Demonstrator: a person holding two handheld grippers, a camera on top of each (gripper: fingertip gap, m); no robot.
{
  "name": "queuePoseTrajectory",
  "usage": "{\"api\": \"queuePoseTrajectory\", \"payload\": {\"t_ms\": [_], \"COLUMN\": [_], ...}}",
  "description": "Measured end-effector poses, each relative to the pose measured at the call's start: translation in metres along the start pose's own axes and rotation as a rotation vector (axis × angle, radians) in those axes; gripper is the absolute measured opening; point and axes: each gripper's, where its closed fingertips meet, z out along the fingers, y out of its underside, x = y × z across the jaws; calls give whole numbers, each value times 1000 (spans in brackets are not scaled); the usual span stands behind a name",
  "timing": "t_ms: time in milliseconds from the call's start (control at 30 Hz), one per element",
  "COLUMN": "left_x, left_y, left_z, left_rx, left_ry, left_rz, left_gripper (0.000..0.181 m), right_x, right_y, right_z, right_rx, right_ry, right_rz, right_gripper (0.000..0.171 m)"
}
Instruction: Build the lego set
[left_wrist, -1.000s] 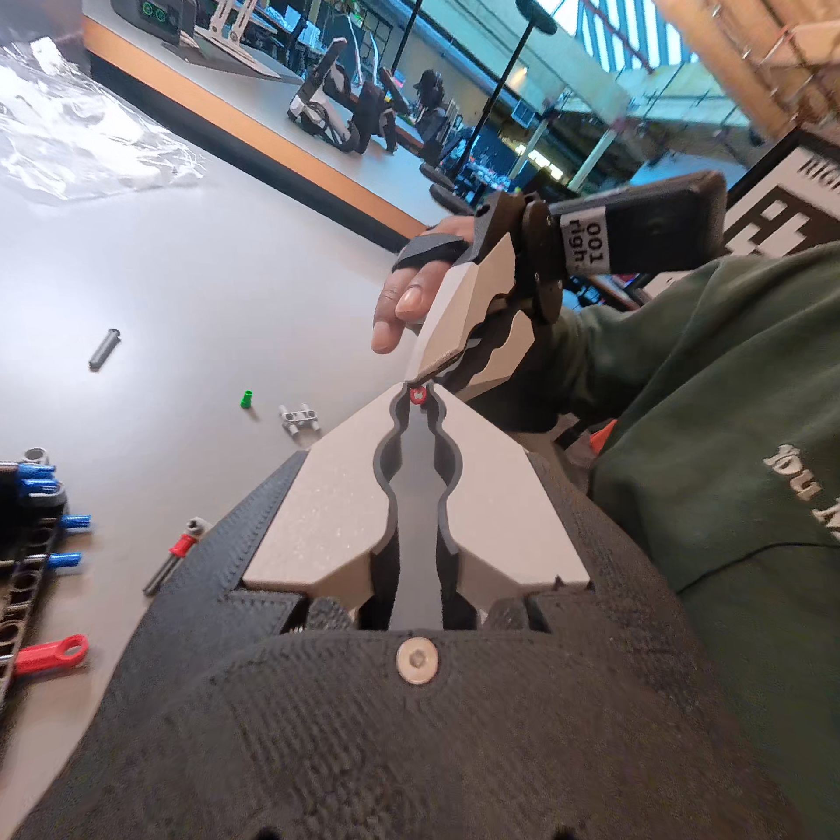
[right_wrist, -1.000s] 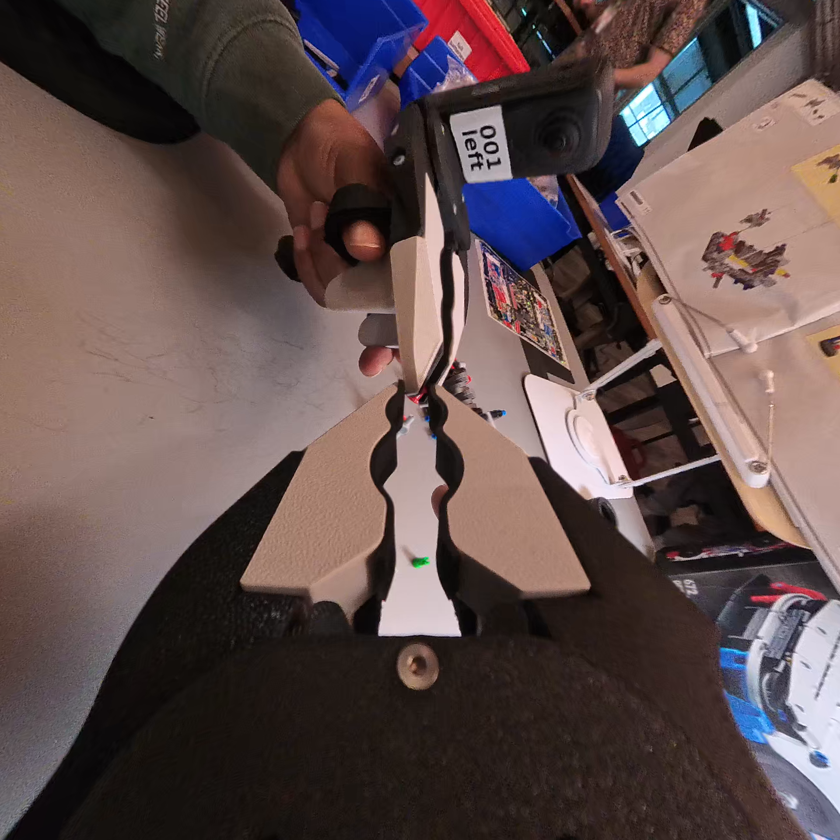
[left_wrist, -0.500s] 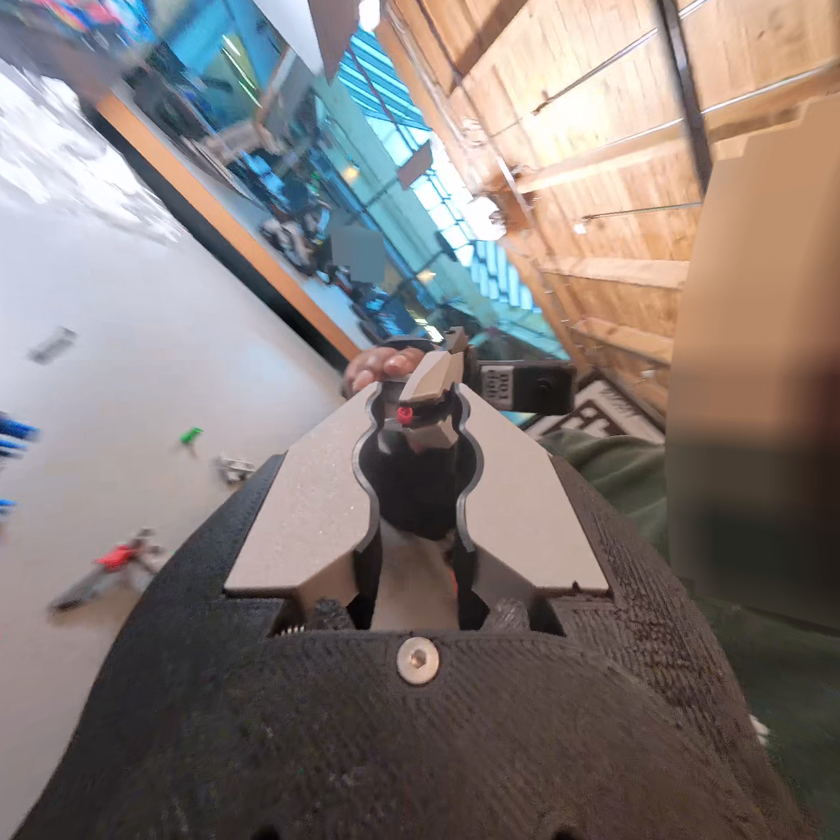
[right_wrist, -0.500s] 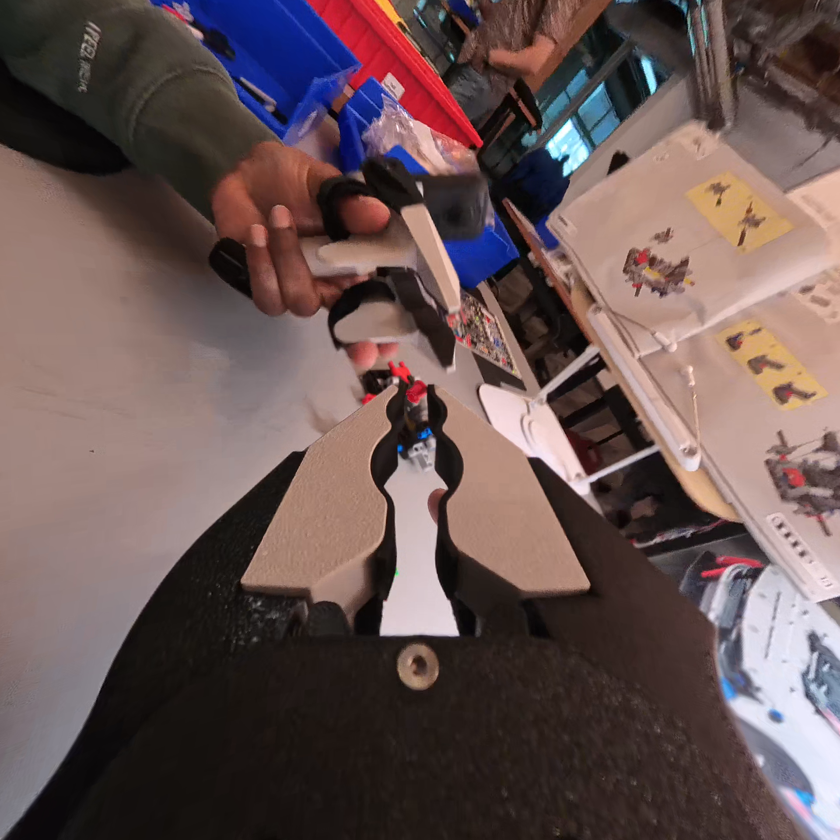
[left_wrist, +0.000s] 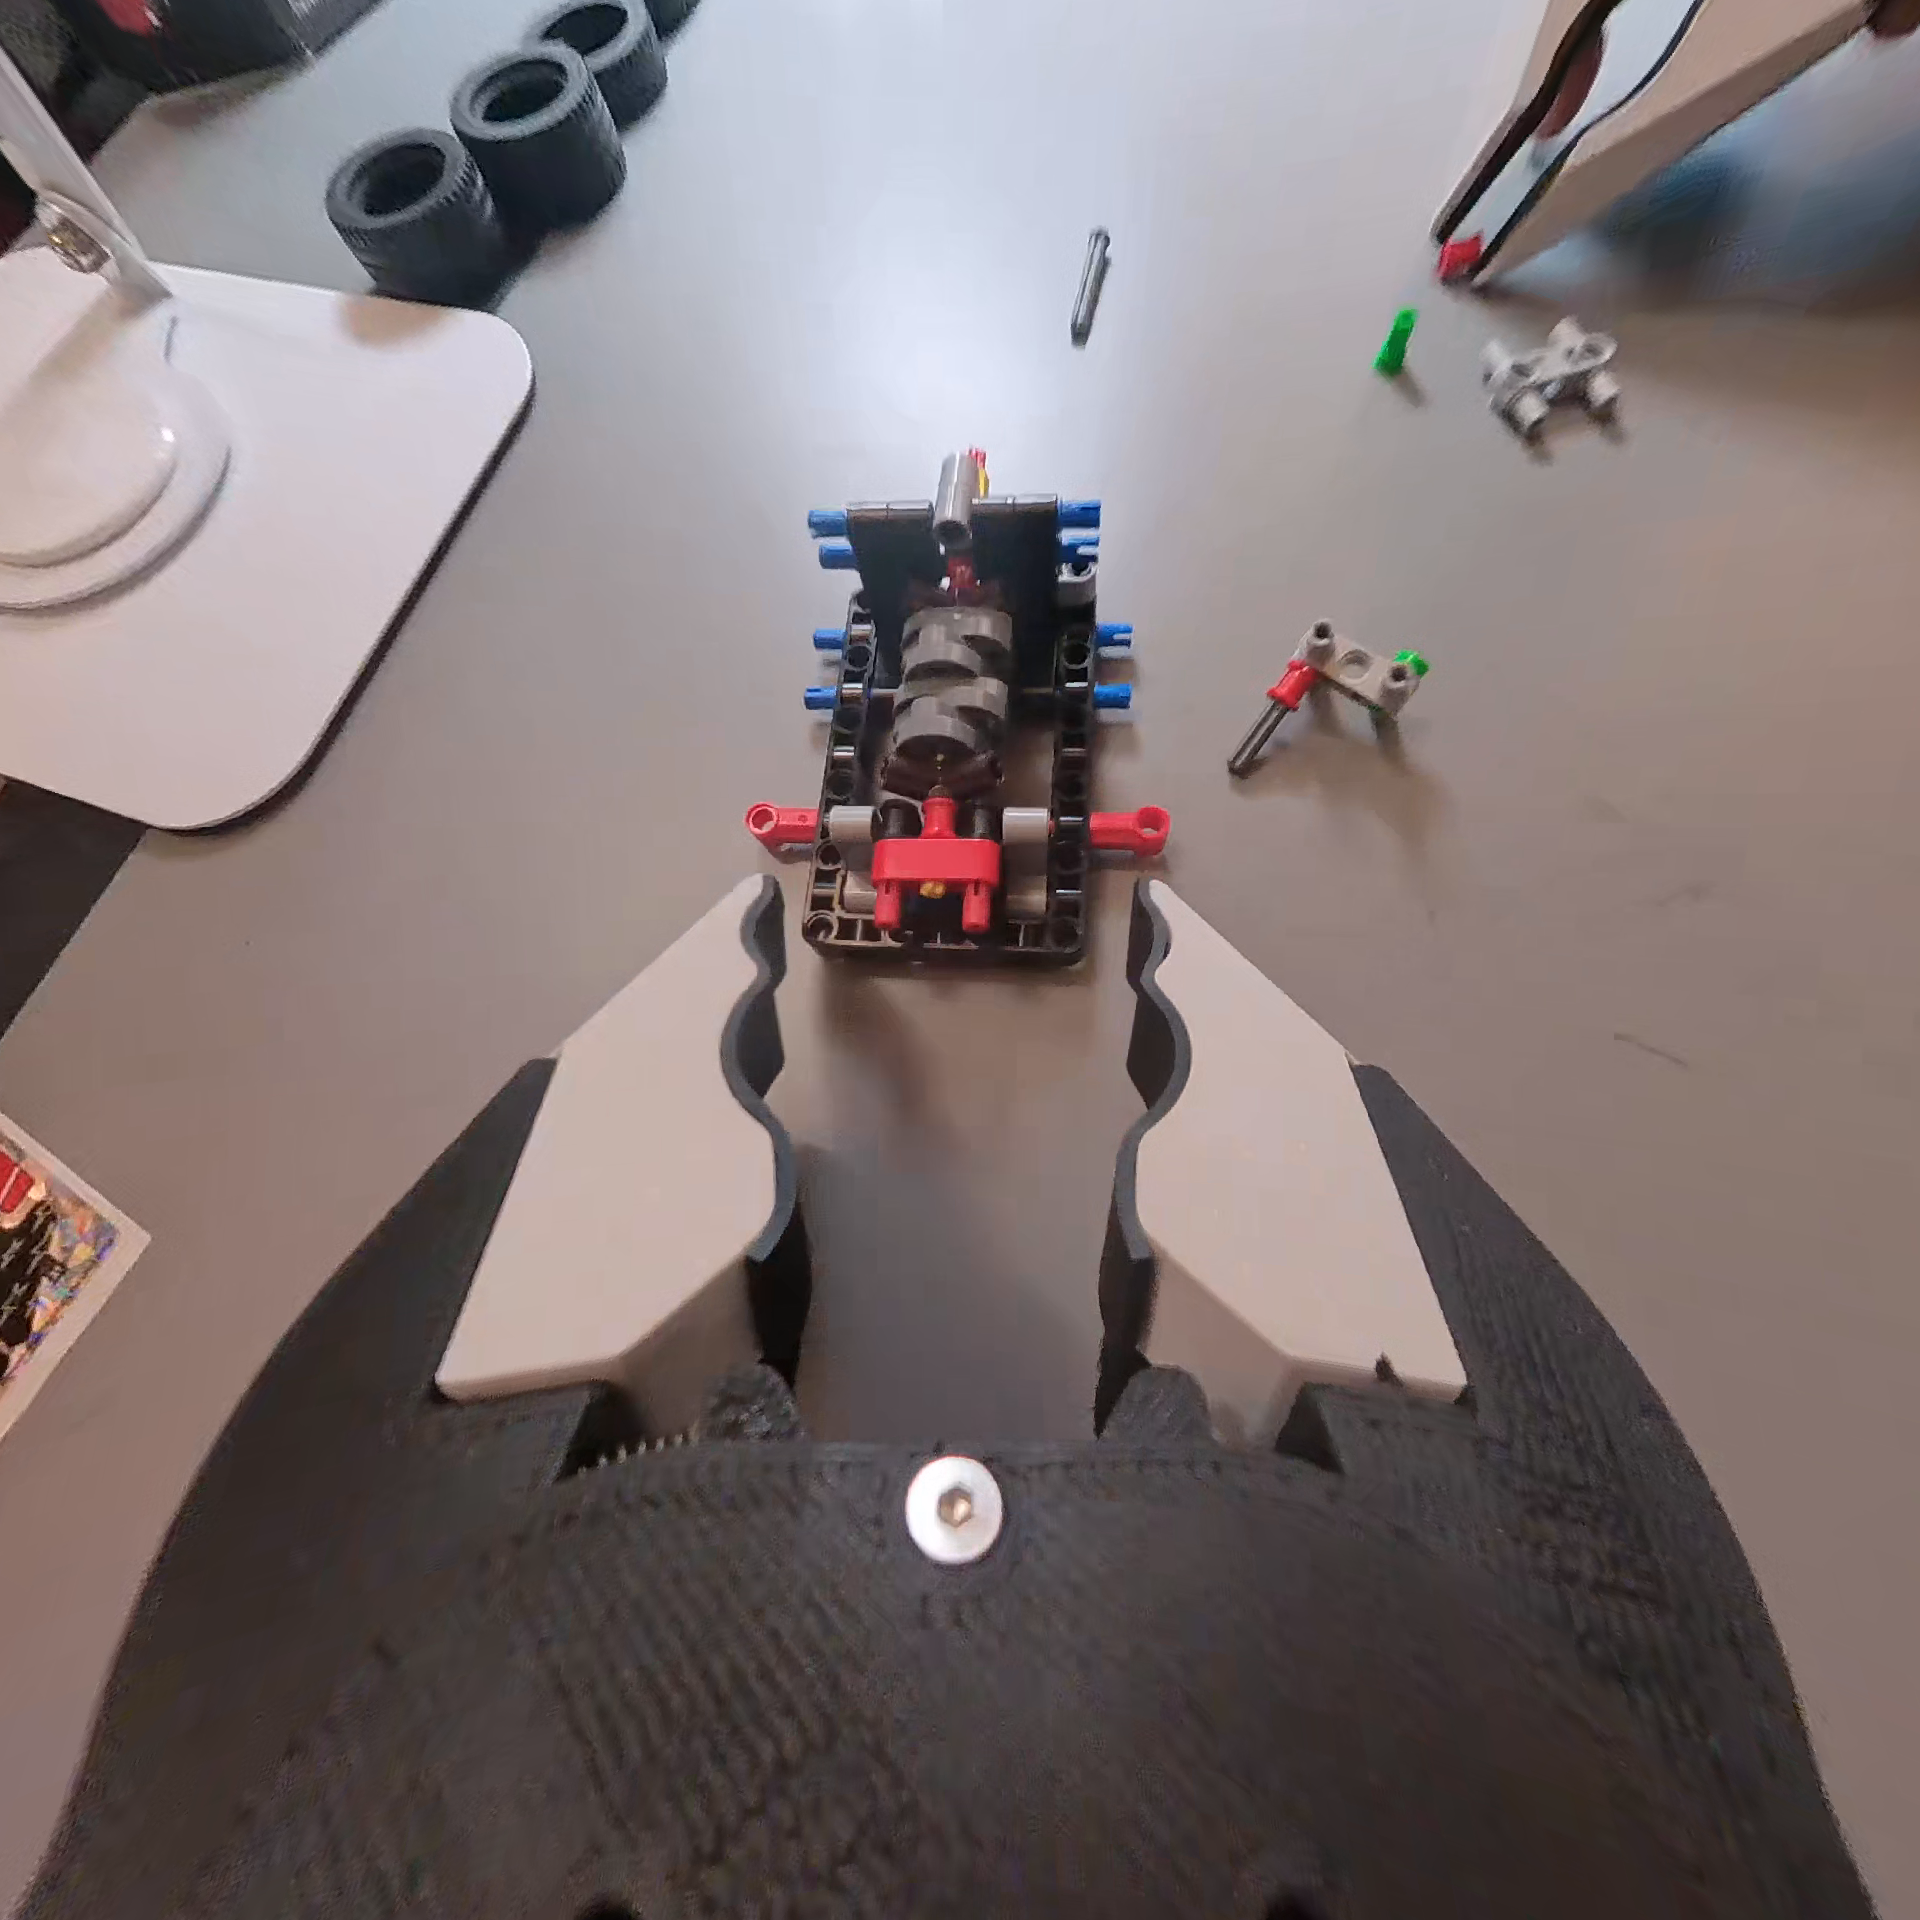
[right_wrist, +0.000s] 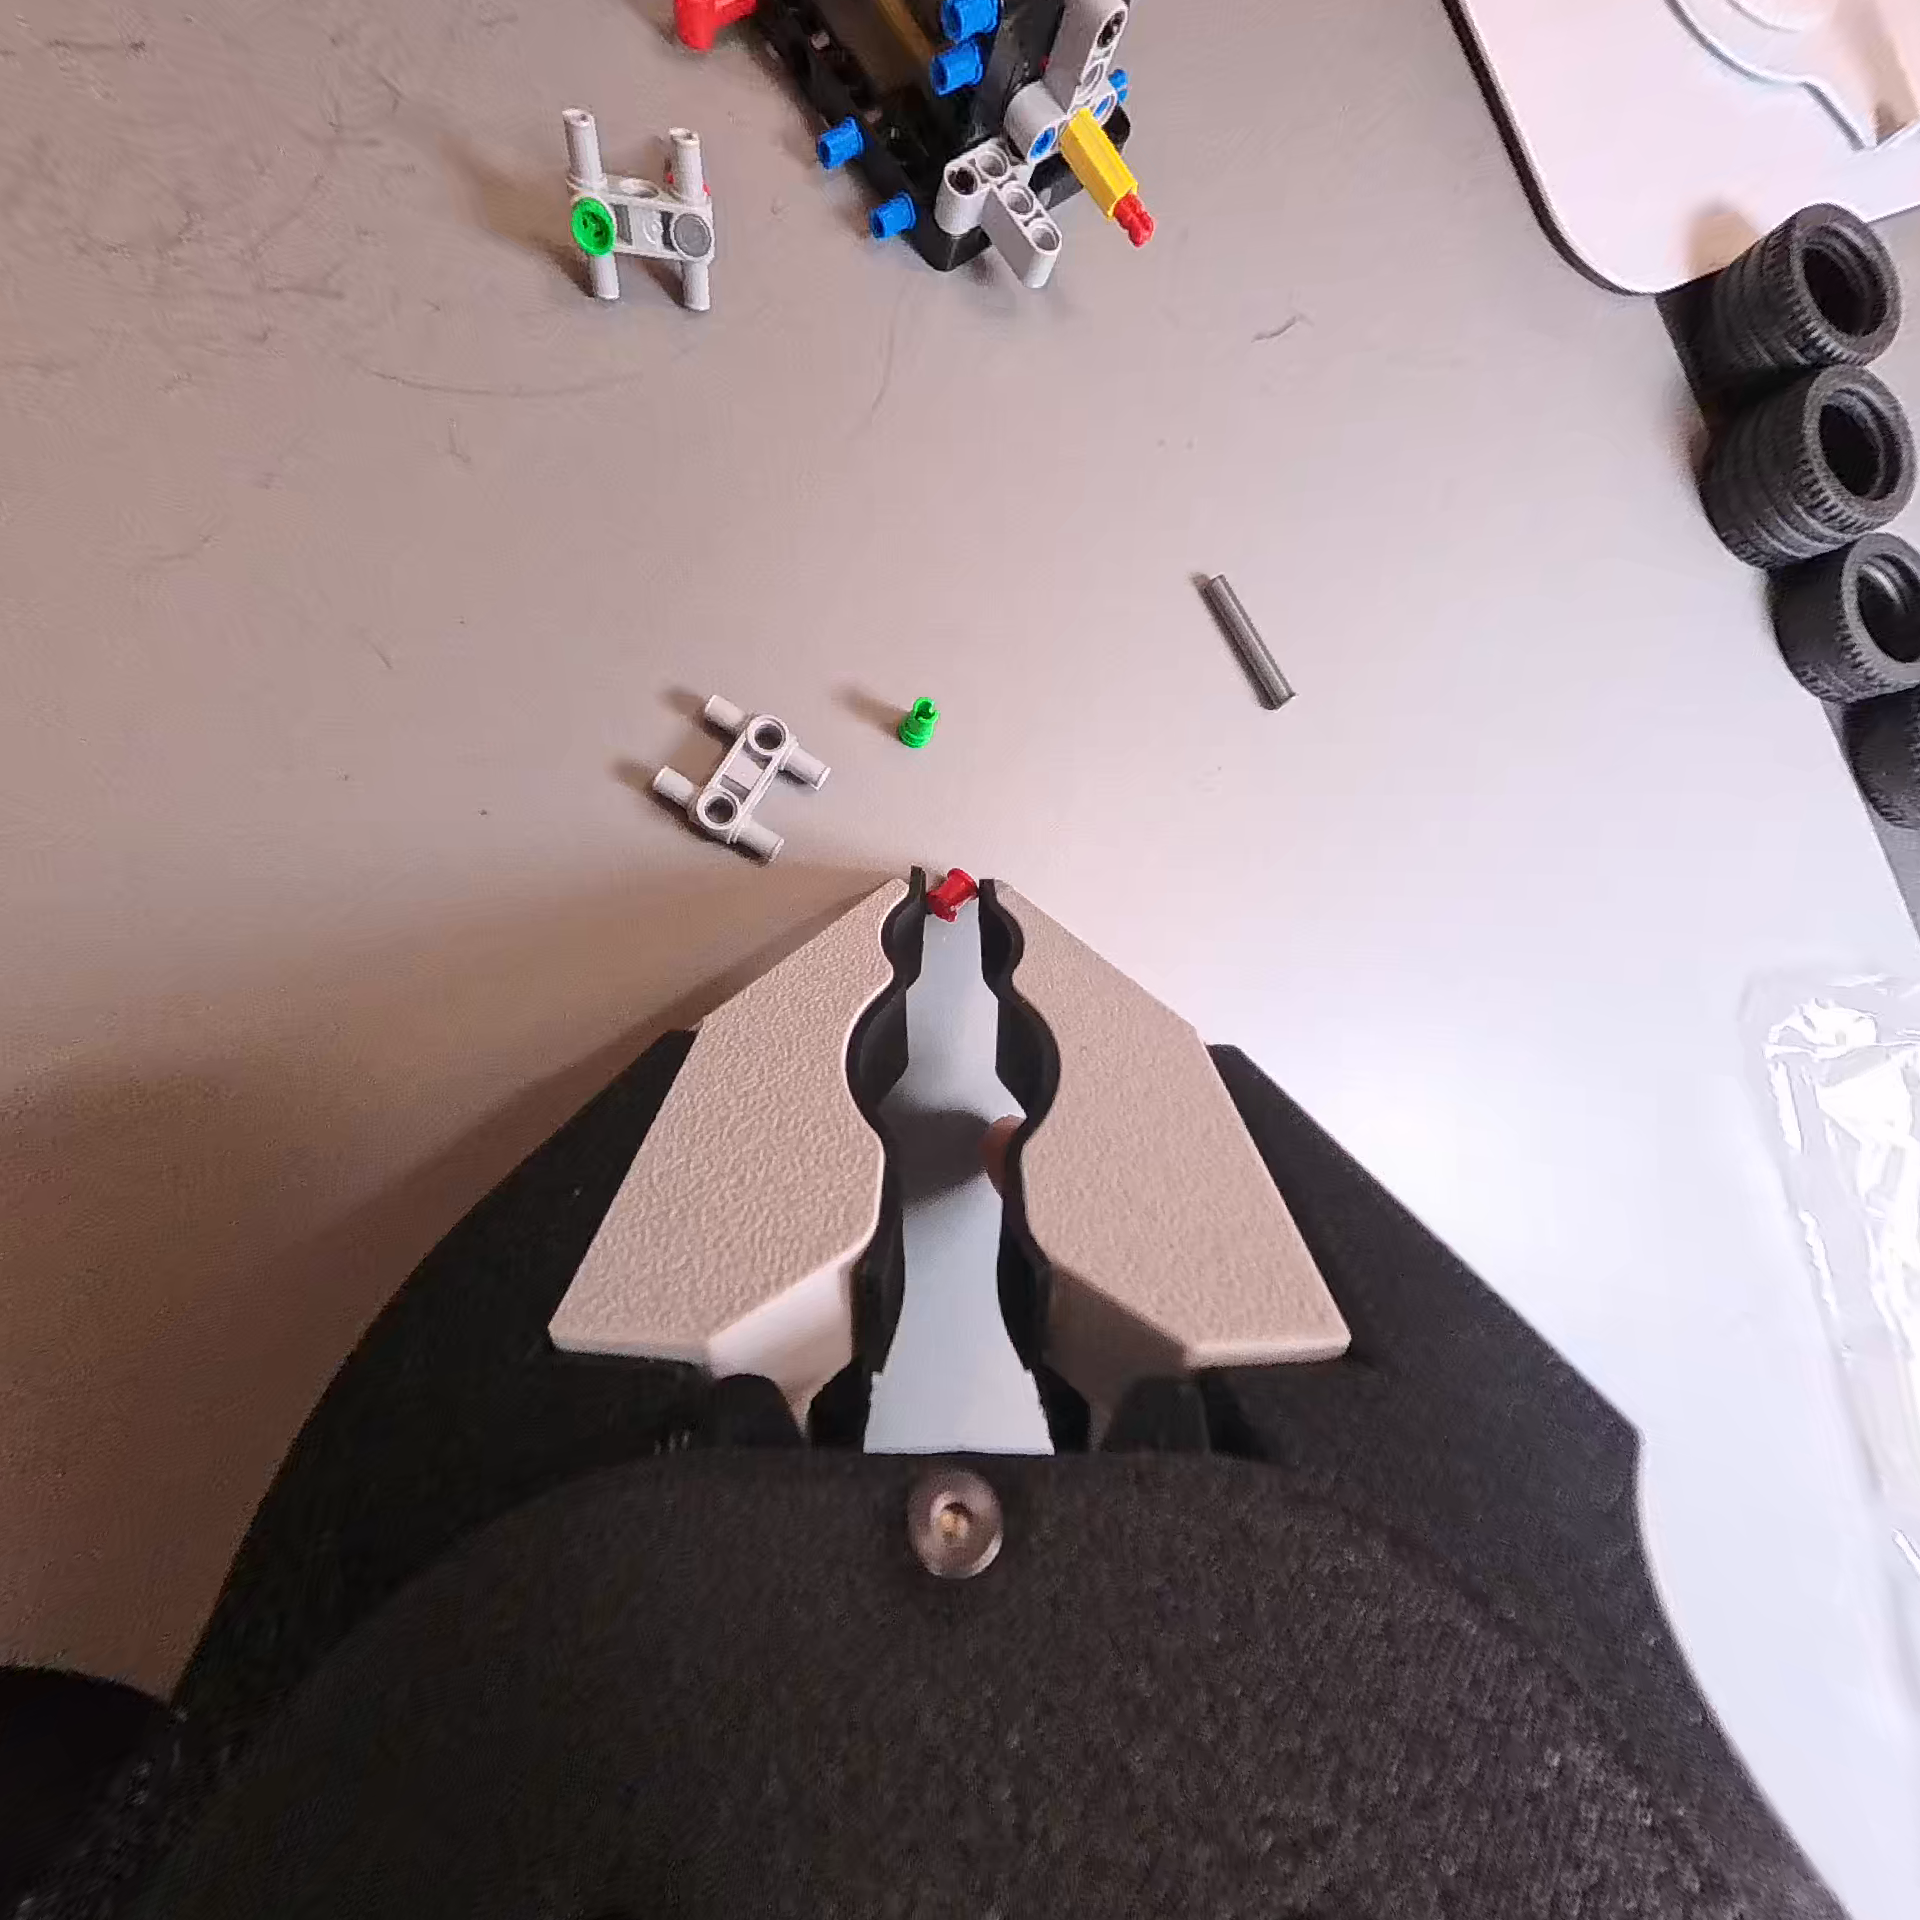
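Observation:
The part-built lego frame (left_wrist: 951, 727), black with blue pins, grey gears and a red front piece, lies on the grey table just ahead of my left gripper (left_wrist: 951, 904), which is open and empty. My right gripper (right_wrist: 951, 888) is shut on a small red pin (right_wrist: 951, 894) at its tips, low over the table. It also shows at the top right of the left wrist view (left_wrist: 1465, 255). The frame's end shows at the top of the right wrist view (right_wrist: 987, 125).
Loose parts lie around: a green pin (right_wrist: 917, 722), a grey connector (right_wrist: 740, 777), a dark axle (right_wrist: 1245, 641), a grey sub-assembly (left_wrist: 1340, 681). Black tyres (right_wrist: 1813, 468) stand at the right, a white stand base (left_wrist: 208, 520) at the left, clear plastic wrap (right_wrist: 1849, 1195) near right. The grippers' ends are close to 20 cm from one another.
Both grippers have swung down from facing each other in the air to facing the table. The left gripper let go of the red pin and opened wide; the right one keeps the pin.

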Motion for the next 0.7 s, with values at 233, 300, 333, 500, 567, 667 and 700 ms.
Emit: {"api": "queuePoseTrajectory", "payload": {"t_ms": [233, 300, 333, 500, 567, 667, 700], "left_x": [4, 7, 9, 23, 32, 39, 39], "left_y": [5, 5, 5, 8, 8, 7, 5], "left_z": [8, 7, 6, -1, -6, -13, -16], "left_rx": [-48, -49, -50, -48, -44, -36, -19], "left_ry": [-12, -35, -42, -52, -24, 23, 29], "left_rz": [56, 71, 75, 85, 84, 57, 44], "left_gripper": [51, 48, 48, 43, 42, 43, 43], "right_x": [10, 7, 3, -21, -26, -27, -26], "right_y": [-25, -41, -47, -63, -64, -66, -66], "right_z": [-14, -20, -21, -13, -10, -10, -11], "right_rx": [130, 200, 223, 252, 251, 259, 266], "right_ry": [67, 80, 76, 53, 50, 59, 62], "right_rz": [13, -6, -13, -83, -104, -108, -104], "right_gripper": [13, 13, 13, 13, 13, 13, 13]}}
